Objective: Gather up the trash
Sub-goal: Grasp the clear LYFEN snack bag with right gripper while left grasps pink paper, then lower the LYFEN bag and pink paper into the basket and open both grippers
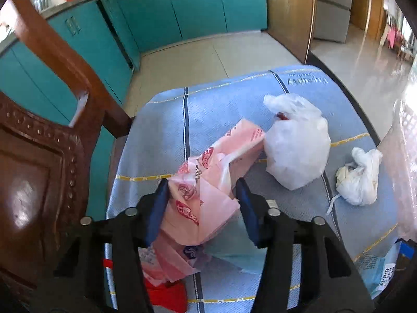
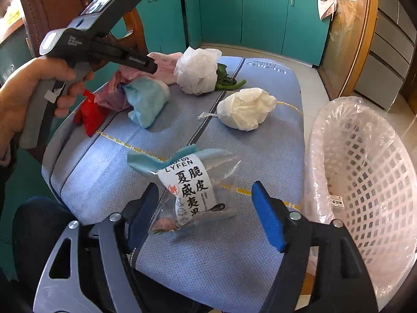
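Note:
A blue cloth covers the table. In the left wrist view my left gripper is open, its jaws on either side of a crumpled pink plastic bag. A large white bag and a small white bag lie to its right. In the right wrist view my right gripper is open around a clear snack wrapper with a white label. The white bags, a light blue bag and a red wrapper lie beyond it.
A white lattice bin lined with clear plastic stands at the table's right edge. A carved wooden chair stands at the left. Teal cabinets line the far wall. A green pepper lies by the large white bag.

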Tool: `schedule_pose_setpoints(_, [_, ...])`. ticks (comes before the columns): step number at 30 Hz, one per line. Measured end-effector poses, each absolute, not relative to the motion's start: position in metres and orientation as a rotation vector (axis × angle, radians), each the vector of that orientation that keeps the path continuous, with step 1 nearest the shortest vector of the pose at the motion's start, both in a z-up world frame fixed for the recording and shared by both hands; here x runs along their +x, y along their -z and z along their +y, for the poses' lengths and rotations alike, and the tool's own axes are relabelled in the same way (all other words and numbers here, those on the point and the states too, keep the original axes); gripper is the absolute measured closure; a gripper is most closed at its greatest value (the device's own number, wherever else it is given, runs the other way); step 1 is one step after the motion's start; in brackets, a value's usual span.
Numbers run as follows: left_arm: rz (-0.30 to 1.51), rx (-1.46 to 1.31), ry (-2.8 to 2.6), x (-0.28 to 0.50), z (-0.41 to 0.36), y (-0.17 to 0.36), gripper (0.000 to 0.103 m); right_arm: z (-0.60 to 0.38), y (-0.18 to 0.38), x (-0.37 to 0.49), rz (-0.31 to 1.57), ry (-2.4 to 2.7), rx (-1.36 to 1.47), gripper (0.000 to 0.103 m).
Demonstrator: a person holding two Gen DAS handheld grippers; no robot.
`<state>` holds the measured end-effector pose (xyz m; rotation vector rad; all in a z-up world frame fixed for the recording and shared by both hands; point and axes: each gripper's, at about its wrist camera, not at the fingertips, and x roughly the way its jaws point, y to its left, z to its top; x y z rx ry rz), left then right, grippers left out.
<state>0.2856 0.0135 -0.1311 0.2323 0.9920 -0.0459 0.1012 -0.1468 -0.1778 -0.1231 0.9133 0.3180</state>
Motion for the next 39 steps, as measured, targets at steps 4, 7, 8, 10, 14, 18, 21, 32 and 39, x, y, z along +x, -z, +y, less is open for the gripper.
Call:
schedule_pose_setpoints(4, [0.938, 0.184, 0.055, 0.272, 0.021, 0.119, 0.073, -0.145, 0.178, 0.103, 0.899, -0.306, -0.134, 0.030])
schedule_pose_setpoints(7, [0.857, 0.149, 0.047, 0.258, 0.029, 0.097, 0.075, -0.141, 0.180, 0.104, 0.889, -0.282, -0.170, 0.030])
schedule_pose_setpoints(8, [0.831, 0.137, 0.042, 0.250, 0.032, 0.088, 0.075, -0.139, 0.180, 0.104, 0.884, -0.276, -0.186, 0.030])
schedule_pose_setpoints(10, [0.777, 0.100, 0.038, 0.234, 0.039, 0.072, 0.075, -0.135, 0.182, 0.102, 0.875, -0.271, -0.210, 0.031])
schedule_pose_setpoints(14, [0.676, 0.035, 0.050, 0.187, 0.049, 0.045, 0.075, -0.131, 0.184, 0.101, 0.881, -0.293, -0.205, 0.062])
schedule_pose_setpoints(18, [0.607, 0.018, 0.024, 0.138, 0.049, 0.036, 0.075, -0.135, 0.170, 0.095, 0.852, -0.337, -0.137, 0.063])
schedule_pose_setpoints(21, [0.575, 0.026, -0.005, 0.111, 0.043, 0.036, 0.075, -0.140, 0.152, 0.088, 0.810, -0.332, -0.116, 0.063])
schedule_pose_setpoints(32, [0.434, 0.099, -0.053, 0.063, 0.014, 0.011, 0.075, -0.151, 0.096, 0.058, 0.662, -0.220, -0.156, 0.063])
schedule_pose_setpoints(39, [0.412, 0.099, -0.048, 0.052, 0.005, 0.007, 0.075, -0.159, 0.078, 0.049, 0.615, -0.189, -0.143, 0.063])
